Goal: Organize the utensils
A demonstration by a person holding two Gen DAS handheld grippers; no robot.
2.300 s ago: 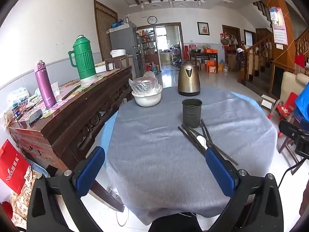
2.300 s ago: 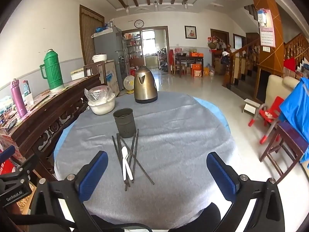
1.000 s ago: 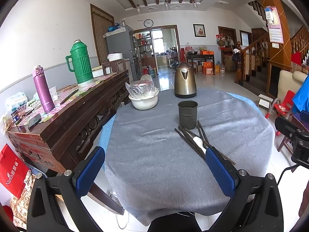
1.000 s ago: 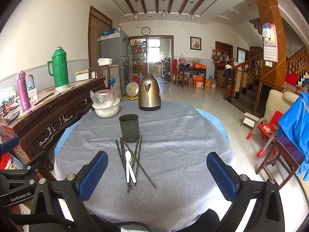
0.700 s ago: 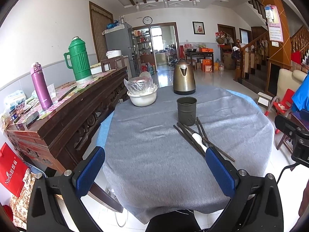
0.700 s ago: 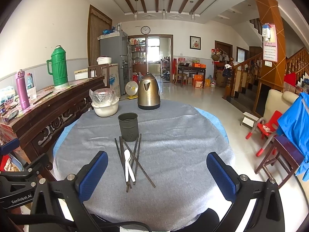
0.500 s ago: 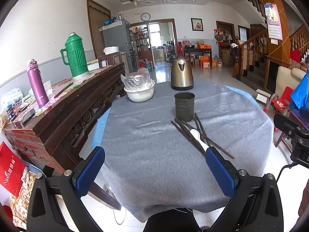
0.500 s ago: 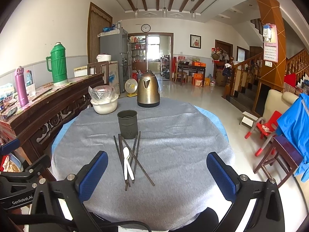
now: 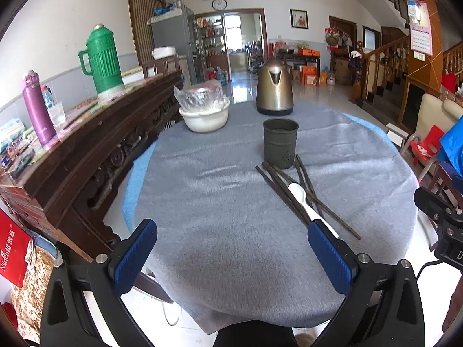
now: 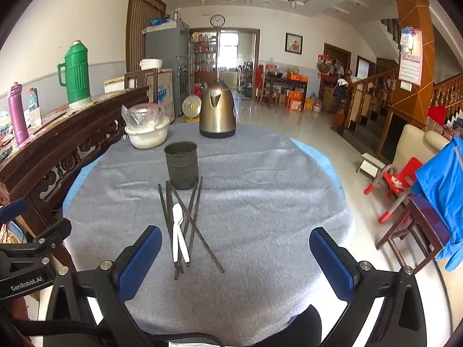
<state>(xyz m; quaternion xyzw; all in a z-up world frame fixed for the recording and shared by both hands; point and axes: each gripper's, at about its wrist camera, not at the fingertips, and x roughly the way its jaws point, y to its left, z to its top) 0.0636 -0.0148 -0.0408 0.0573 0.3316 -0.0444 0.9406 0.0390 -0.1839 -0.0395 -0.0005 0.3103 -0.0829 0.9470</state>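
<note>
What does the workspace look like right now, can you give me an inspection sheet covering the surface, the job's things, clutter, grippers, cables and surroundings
Surface: round table under a grey cloth, blue layer showing at the edge.
Job's things: dark holder cup upright; dark chopsticks lying crossed in front of it; two white spoons on top of them.
Clutter: gold kettle; white bowl holding a plastic bag.
Grippers: left gripper and right gripper both with jaws wide apart, holding nothing, short of the utensils.
Cables: black cable by the table's right edge.
Surroundings: wooden sideboard with green thermos and purple bottle; staircase; red chair.
</note>
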